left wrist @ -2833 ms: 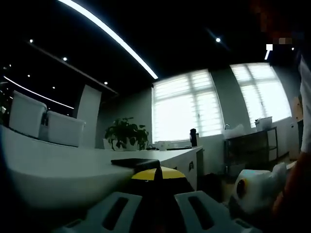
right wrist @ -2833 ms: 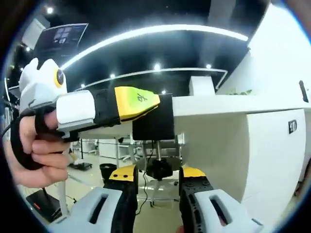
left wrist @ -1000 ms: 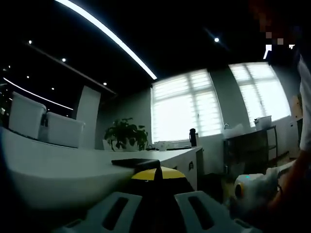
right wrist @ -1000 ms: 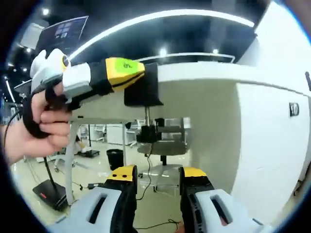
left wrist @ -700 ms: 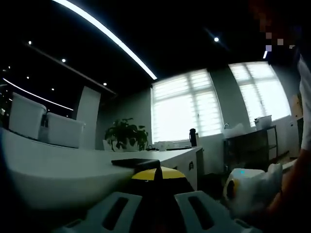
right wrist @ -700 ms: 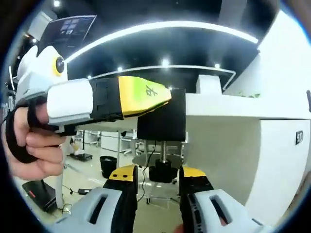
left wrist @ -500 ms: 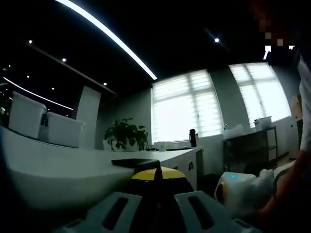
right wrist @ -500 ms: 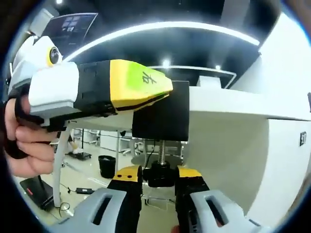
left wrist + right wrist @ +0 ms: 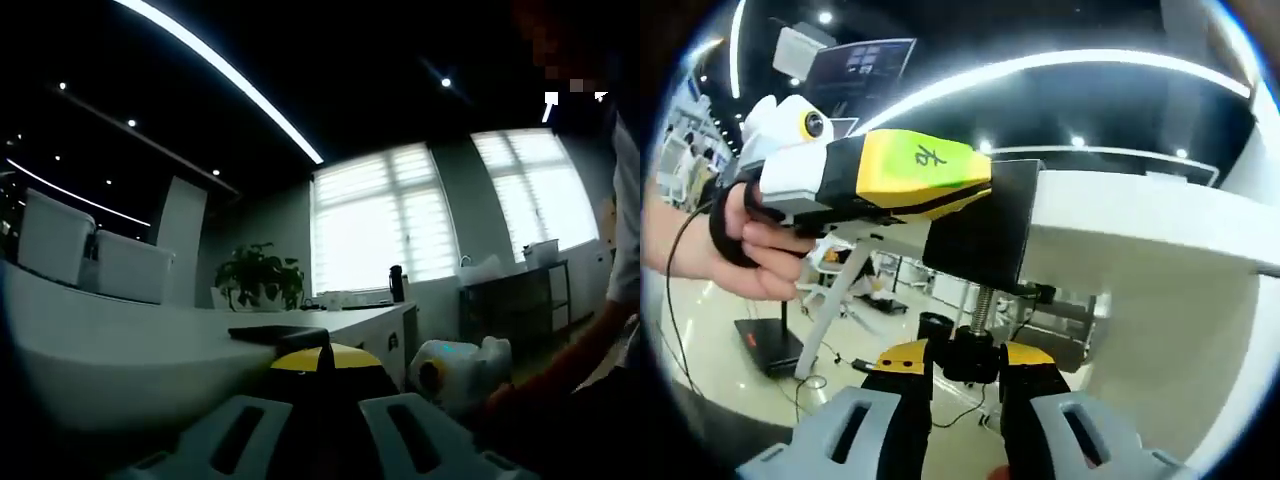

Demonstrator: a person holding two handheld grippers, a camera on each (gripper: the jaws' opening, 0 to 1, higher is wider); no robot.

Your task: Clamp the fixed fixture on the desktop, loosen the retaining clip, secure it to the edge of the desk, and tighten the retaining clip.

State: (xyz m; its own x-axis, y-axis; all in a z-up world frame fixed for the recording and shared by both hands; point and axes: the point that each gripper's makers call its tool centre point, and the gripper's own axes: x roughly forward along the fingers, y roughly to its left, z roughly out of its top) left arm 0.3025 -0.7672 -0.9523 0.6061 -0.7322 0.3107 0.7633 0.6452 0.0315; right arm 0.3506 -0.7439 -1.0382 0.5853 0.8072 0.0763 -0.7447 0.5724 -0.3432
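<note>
Two hand-held grippers work the fixture [image 9: 980, 235] at the desk [image 9: 1140, 215] edge; my left hand-held gripper [image 9: 970, 190] grips its body. My right hand-held gripper [image 9: 967, 360] pinches the knob [image 9: 970, 355] directly below, screw axis upright.

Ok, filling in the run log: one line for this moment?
left tongs: shut on clamp at desk edge | right tongs: gripping screw knob under clamp | step: tightening

White-bodied left gripper [image 9: 940, 185], yellow-tipped black jaws, black hand strap

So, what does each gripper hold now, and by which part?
Left gripper clamps the black fixture at its body on the white desk edge; right gripper grips its black screw knob.
</note>
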